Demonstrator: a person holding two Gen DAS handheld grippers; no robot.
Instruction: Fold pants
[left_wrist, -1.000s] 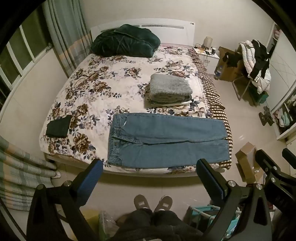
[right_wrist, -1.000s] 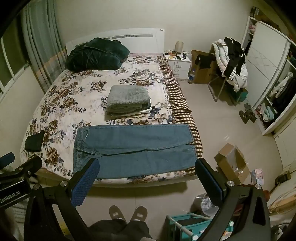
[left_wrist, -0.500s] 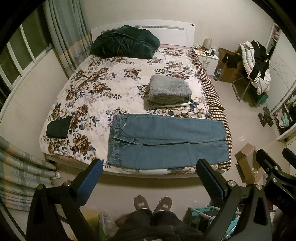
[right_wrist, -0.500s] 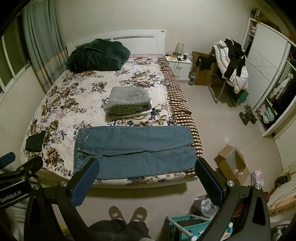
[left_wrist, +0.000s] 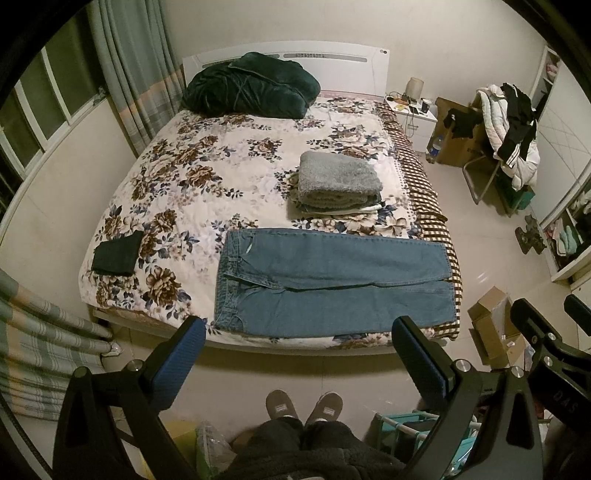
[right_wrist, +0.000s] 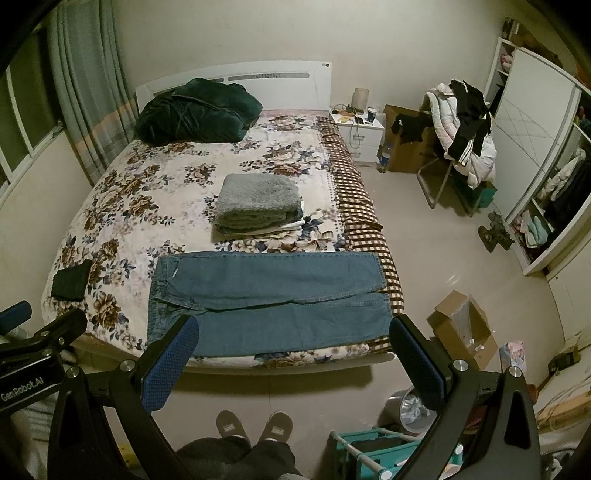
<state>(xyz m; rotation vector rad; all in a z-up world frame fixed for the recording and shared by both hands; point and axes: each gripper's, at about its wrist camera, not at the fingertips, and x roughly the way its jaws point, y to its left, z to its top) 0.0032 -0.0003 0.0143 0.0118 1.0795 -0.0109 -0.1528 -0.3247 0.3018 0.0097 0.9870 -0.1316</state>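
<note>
- Pants (left_wrist: 332, 282), blue denim, lie flat across the near end of the bed (left_wrist: 229, 162), waistband to our left and legs running right to the checked edge; they are placed as they were a second ago.
- We see the views shifted only slightly since then: the bed sits a little higher in both frames.
- Our left gripper (left_wrist: 297, 354) hangs above the floor short of the bed, fingers wide apart and holding nothing, same as before.
- Our right gripper (right_wrist: 291, 354) is likewise spread wide and empty, its blue pads (right_wrist: 171, 363) framing the near hem of the jeans.
- On the bed past the pants we see a folded grey blanket stack (left_wrist: 338, 182), a dark green quilt (left_wrist: 251, 90) at the headboard and a small dark folded cloth (left_wrist: 118, 254) near the left corner.
- An open cardboard box (right_wrist: 463, 326) stands on the floor to the right; we cannot make out what is inside.
- A teal basket (right_wrist: 373, 448) by our feet holds dark fabric.
</note>
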